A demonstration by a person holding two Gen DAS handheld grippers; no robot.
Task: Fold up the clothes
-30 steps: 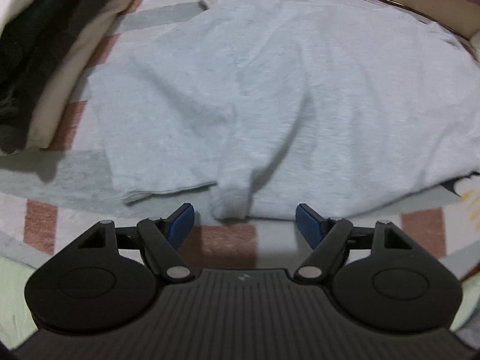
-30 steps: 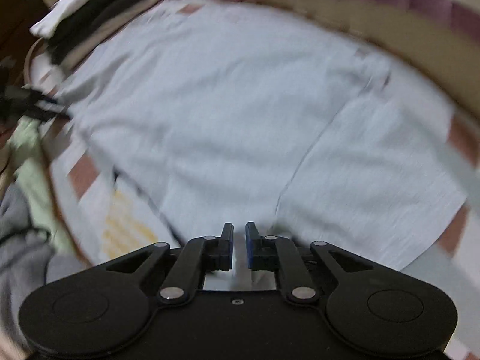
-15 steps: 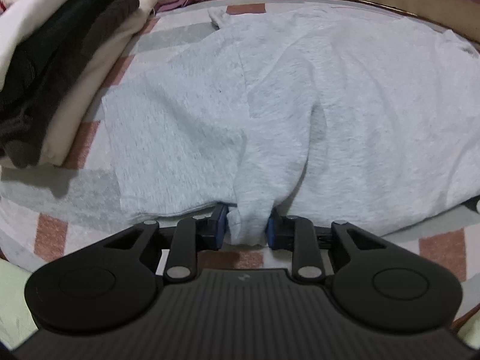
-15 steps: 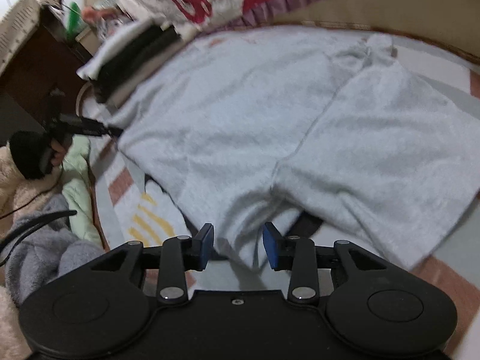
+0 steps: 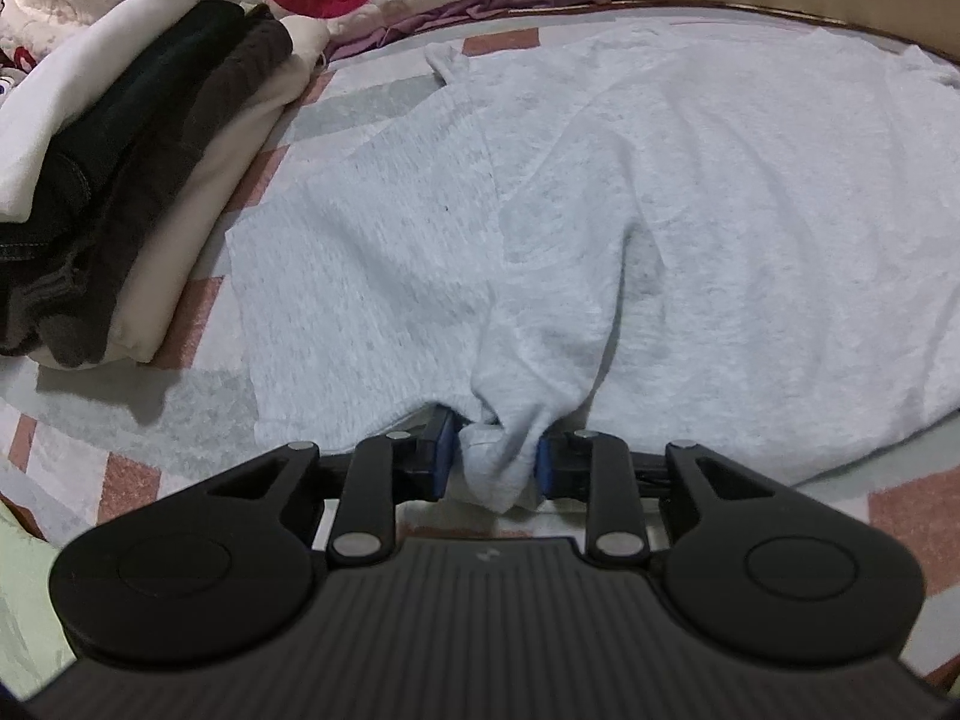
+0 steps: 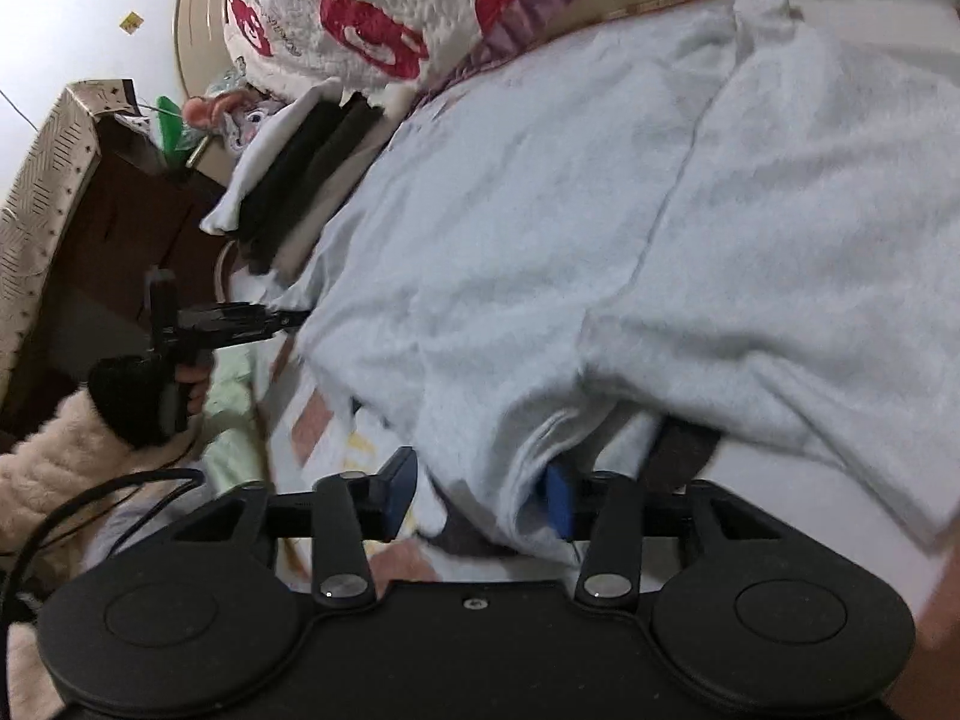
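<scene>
My left gripper [image 5: 492, 468] has its pads closed on a bunched edge of the light grey garment [image 5: 690, 228], which lies spread across the frame's middle on the checked bedcover [image 5: 138, 480]. My right gripper [image 6: 480, 498] stands parted around the near hem; whether it grips is unclear through the blur. I'd lift both edges level, keeping the cloth taut.

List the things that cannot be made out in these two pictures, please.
- Right wrist view: whether the right gripper grips the grey shirt; cloth covers one finger.
- Left wrist view: the shirt's right side, cut by the edge.
- Left wrist view: the number of garments in the folded stack; its left is cut off.
</scene>
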